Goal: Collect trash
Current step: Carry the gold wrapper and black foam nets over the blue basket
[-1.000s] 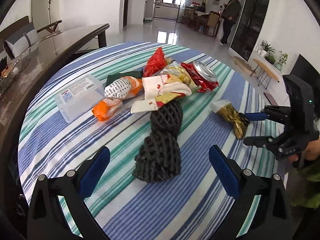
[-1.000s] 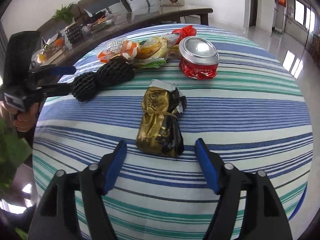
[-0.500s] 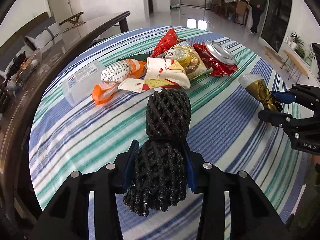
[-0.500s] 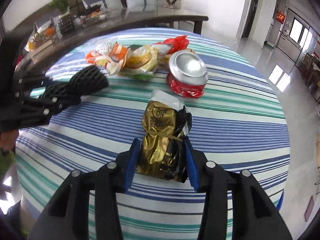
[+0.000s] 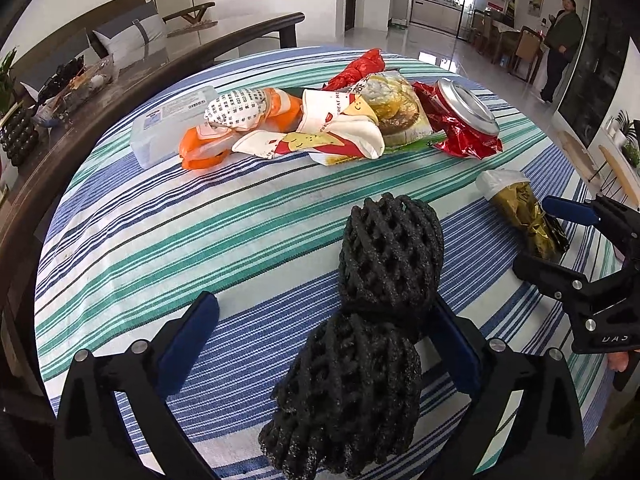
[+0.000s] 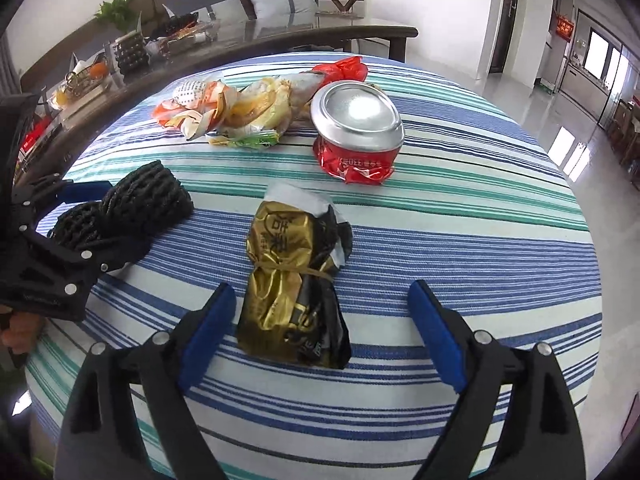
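Observation:
A black foam net [image 5: 372, 320] lies on the striped tablecloth between the fingers of my left gripper [image 5: 324, 344], which is open; the net leans against the right finger. A gold and black wrapper [image 6: 296, 280] lies between the fingers of my right gripper [image 6: 324, 328], which is open, nearer the left finger. The wrapper [image 5: 524, 216] and right gripper [image 5: 560, 236] also show in the left wrist view, the net [image 6: 132, 208] and left gripper [image 6: 80, 220] in the right wrist view.
A crushed red can [image 6: 356, 136], snack wrappers [image 5: 344, 128], an orange bag [image 5: 224, 132] and a clear plastic box [image 5: 172, 124] lie at the far side of the round table [image 5: 160, 240]. A dark wooden table [image 5: 120, 76] stands behind. A person [image 5: 560, 40] stands far back.
Both grippers were shut on their items half a second ago and have opened. The net and the wrapper lie loose on the cloth between the fingers.

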The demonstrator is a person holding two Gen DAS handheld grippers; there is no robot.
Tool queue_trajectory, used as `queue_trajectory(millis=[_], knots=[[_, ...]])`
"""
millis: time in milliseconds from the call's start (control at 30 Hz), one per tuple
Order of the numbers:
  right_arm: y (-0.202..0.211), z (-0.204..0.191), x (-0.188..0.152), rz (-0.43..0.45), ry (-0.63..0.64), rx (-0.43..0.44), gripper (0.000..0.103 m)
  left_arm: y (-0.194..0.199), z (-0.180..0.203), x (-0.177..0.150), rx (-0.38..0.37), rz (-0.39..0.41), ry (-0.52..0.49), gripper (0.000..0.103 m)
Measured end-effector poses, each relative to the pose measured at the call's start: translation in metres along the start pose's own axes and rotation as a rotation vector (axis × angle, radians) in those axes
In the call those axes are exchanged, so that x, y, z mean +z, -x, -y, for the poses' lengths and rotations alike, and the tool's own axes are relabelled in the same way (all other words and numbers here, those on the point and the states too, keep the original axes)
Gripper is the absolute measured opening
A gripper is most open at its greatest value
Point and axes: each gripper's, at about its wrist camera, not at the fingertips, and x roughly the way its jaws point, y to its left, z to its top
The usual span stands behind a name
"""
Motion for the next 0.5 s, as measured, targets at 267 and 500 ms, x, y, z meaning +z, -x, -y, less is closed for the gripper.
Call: queue_trajectory(millis=[267, 500], knots=[[0.0007, 0.0015, -0.0008, 0.0, -0.002, 0.003, 0.087, 0.0014, -0.0014, -0.0016, -0.001, 0.003, 0.006, 0.099], [0.0005, 0.0015, -0.0009, 0.0, -0.002, 0.003, 0.087, 0.0021, -0.0019, -0.0023, -0.002, 0.004, 0.008, 0.099]])
